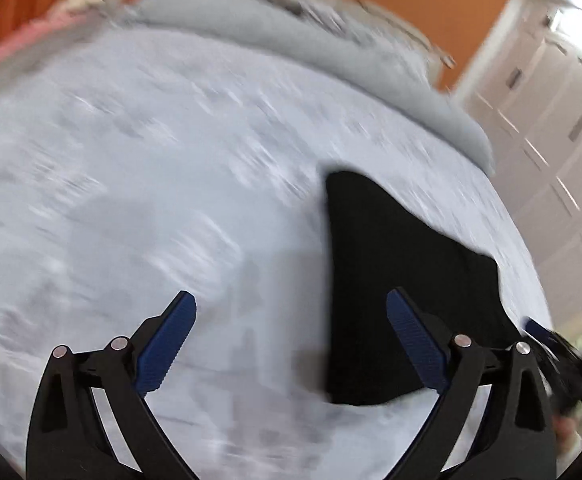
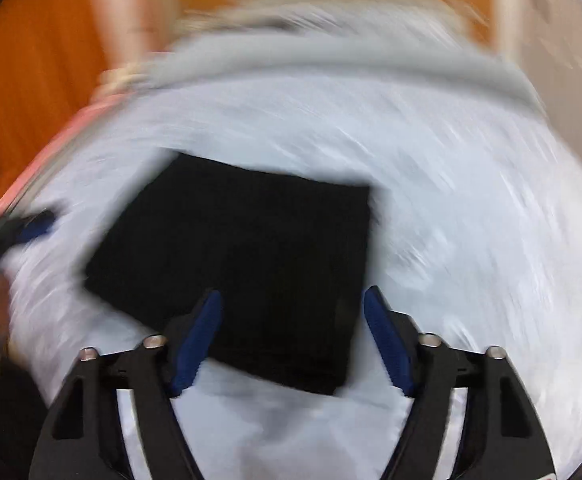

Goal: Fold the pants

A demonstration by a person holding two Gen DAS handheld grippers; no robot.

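The black pants lie folded into a compact rectangle on the pale patterned bed sheet. My right gripper is open and empty, held just above the near edge of the fold. In the left wrist view the pants lie at the right. My left gripper is open and empty over the sheet, with its right finger over the pants. The right gripper shows at the far right edge there; the left gripper shows blurred at the left of the right wrist view.
A grey rolled blanket lies along the far side of the bed, with pillows behind it. An orange wall stands beyond, and white wardrobe doors at the right. Both views are motion-blurred.
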